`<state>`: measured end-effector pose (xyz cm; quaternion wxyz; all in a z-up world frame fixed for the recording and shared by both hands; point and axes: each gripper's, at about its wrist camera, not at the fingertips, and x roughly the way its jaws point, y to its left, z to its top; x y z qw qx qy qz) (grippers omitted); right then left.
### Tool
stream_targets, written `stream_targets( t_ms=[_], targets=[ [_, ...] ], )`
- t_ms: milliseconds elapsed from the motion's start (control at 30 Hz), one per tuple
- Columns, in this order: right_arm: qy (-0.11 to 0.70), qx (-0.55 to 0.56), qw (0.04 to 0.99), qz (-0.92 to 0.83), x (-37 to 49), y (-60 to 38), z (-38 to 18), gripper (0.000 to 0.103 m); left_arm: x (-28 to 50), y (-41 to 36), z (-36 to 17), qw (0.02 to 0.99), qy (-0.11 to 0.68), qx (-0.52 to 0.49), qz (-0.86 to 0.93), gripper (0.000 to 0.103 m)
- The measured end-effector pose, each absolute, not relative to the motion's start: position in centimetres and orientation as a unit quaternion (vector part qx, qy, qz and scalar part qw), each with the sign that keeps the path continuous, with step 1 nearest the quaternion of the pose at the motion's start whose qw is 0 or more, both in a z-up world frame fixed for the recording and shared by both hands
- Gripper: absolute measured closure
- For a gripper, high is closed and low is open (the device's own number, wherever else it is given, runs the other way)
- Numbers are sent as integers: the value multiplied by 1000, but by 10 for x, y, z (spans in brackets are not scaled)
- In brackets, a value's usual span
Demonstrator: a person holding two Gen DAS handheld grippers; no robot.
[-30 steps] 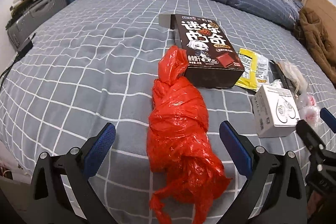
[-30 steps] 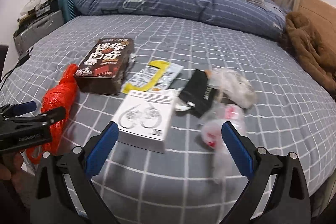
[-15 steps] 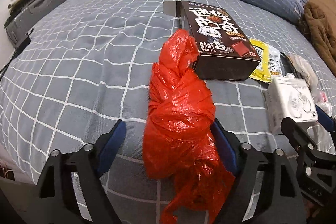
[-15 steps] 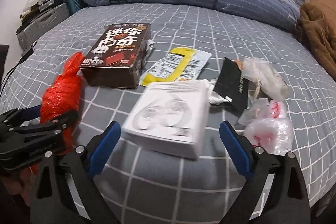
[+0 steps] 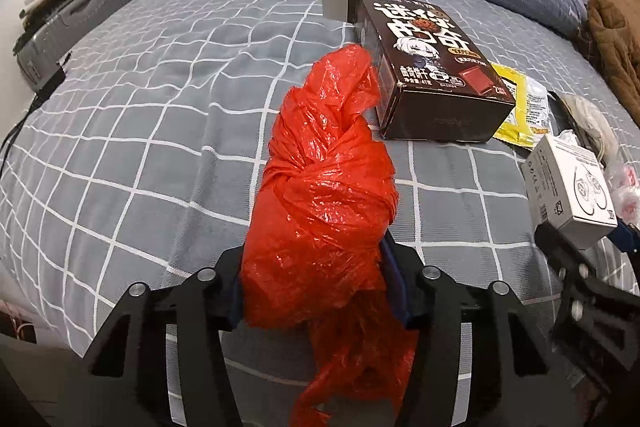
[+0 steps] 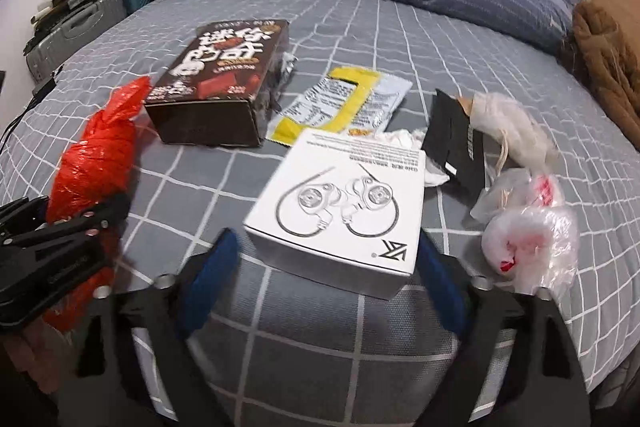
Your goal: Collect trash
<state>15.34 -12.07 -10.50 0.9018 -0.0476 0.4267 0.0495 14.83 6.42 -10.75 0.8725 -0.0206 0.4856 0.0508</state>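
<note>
Closing on the knotted red plastic bag [image 5: 320, 211], the left gripper [image 5: 316, 291] has just drawn its jaws in until both blue pads press into the crinkled bundle near its lower end; the bag bulges above the pads and trails loose below them. Just beyond the bag's far tip lies the dark snack box [image 5: 428, 67], with a yellow wrapper [image 5: 516, 107] past that.

The right gripper [image 6: 324, 275] has likewise been narrowing, and the white earphone box [image 6: 340, 211] sits between its pads. The right pad looks to be at the box's edge, while a sliver of bedspread shows between the left pad [image 6: 212, 267] and the box, so I judge this grip not yet made.

To finish well, the left side should squeeze enough to catch the bag's bulk, not just a loose fold, then lift straight up clear of the snack box. The right should centre on the earphone box and close squarely on its opposite sides, since an off-corner pinch could twist it free. Beyond it, to the right, a black packet [image 6: 456, 143] and crumpled clear plastic [image 6: 532, 231] wait on the checked bedspread [image 6: 360, 27].
</note>
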Motion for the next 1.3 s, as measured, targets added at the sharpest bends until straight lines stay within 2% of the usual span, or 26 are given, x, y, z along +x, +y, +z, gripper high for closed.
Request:
stream_targets(
  t_ms=[167, 467, 1300],
  targets=[
    [428, -38, 901, 56, 153, -125, -104, 31, 146, 65, -104, 874, 482, -17, 55, 66],
    [420, -37, 905, 56, 149, -128, -95, 31, 140, 66, -96, 877, 477, -21, 51, 77],
    [378, -26, 924, 53, 113, -154, -59, 31, 103, 39, -71, 891, 453, -39, -16, 80]
  ],
)
